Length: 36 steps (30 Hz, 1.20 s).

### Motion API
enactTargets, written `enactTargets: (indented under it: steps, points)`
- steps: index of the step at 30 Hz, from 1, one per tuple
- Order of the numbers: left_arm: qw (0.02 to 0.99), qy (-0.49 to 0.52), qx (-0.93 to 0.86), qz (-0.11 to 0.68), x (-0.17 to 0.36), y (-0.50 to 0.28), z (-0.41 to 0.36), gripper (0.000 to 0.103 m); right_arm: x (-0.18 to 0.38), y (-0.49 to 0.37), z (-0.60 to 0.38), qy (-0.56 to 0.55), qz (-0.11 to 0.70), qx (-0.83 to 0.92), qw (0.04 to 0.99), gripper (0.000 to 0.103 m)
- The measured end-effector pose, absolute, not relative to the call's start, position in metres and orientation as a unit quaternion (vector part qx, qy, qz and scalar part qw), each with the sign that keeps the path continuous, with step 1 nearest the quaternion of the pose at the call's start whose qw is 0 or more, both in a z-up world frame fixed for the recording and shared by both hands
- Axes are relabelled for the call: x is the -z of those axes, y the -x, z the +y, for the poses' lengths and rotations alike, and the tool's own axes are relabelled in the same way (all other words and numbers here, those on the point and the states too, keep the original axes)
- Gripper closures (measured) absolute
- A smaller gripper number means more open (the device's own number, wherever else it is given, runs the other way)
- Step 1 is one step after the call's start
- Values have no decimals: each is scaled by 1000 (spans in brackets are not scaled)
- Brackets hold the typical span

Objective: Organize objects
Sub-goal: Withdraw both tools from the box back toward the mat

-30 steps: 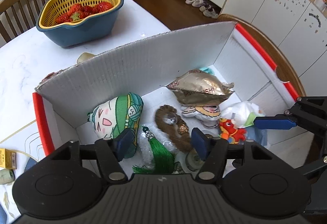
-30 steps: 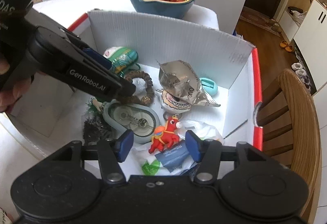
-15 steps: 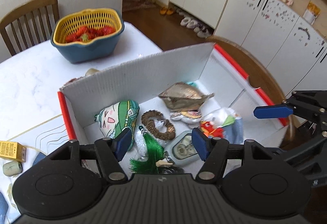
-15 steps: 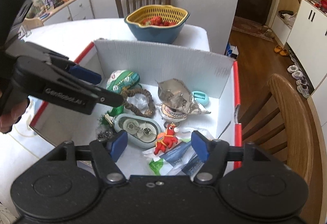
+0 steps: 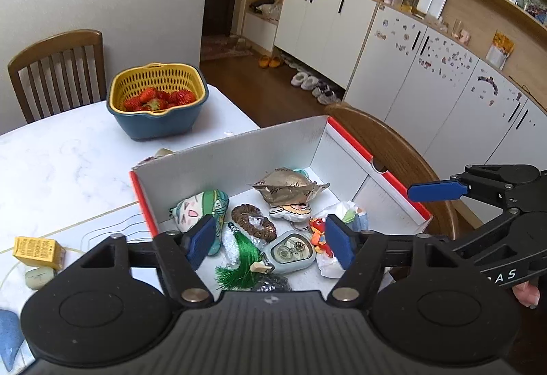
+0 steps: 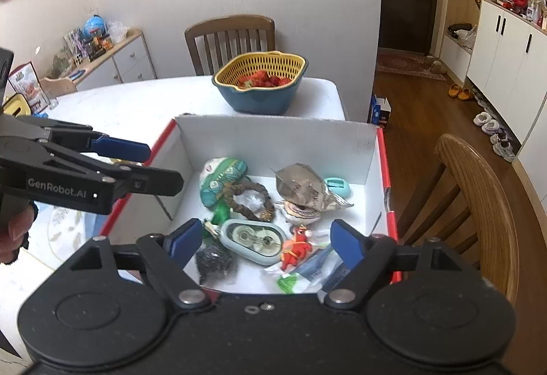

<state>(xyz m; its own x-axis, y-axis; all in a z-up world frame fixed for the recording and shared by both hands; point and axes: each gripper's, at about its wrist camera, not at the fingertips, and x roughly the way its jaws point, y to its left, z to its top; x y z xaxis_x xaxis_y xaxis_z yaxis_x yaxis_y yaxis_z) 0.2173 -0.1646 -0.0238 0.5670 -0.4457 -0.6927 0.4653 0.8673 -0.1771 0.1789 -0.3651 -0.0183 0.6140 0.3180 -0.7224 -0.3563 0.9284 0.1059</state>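
We look over a white marble counter (image 5: 61, 166) in a kitchen-dining room with white cupboards and wooden chairs. Below and just ahead of both pairs of jaws sits the white cardboard box (image 5: 239, 152) with red edges. Inside it lie the trinkets: a green-and-white plush (image 5: 201, 209), a brown scrunchie (image 5: 253, 221), a crumpled foil pouch (image 5: 287, 190), a green tassel (image 5: 242, 258), a pale tape dispenser (image 6: 254, 240) and a red horse toy (image 6: 295, 248). The left gripper (image 5: 270, 243) has just been spreading its jaws and holds nothing. The right gripper (image 6: 263, 243) has likewise been opening, its jaws wide and bare. Well beyond the jaws stands a blue-and-yellow colander of strawberries (image 5: 157, 101). Left of the left jaws, a small yellow carton (image 5: 37, 251) lies outside the box.
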Motion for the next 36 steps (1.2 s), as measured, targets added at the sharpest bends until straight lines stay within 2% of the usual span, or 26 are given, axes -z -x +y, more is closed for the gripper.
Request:
enactTargets:
  steps: [4, 10, 14, 17, 36]
  points:
    - [889, -11, 256, 381, 20, -209, -152, 27, 14, -171, -355, 21, 389, -185, 902, 18]
    - [894, -9, 254, 369, 13, -198, -124, 18, 9, -161, -334, 9, 380, -184, 907, 14]
    - [900, -12, 247, 359, 8, -192, -105, 6, 7, -155, -316, 5, 375, -183, 909, 12]
    - [904, -8, 243, 350, 6, -189, -89, 1, 5, -151, -301, 2, 373, -185, 909, 12]
    - [913, -10, 232, 335, 18, -197, 19, 0, 8, -155, -191, 4, 384, -194, 903, 12]
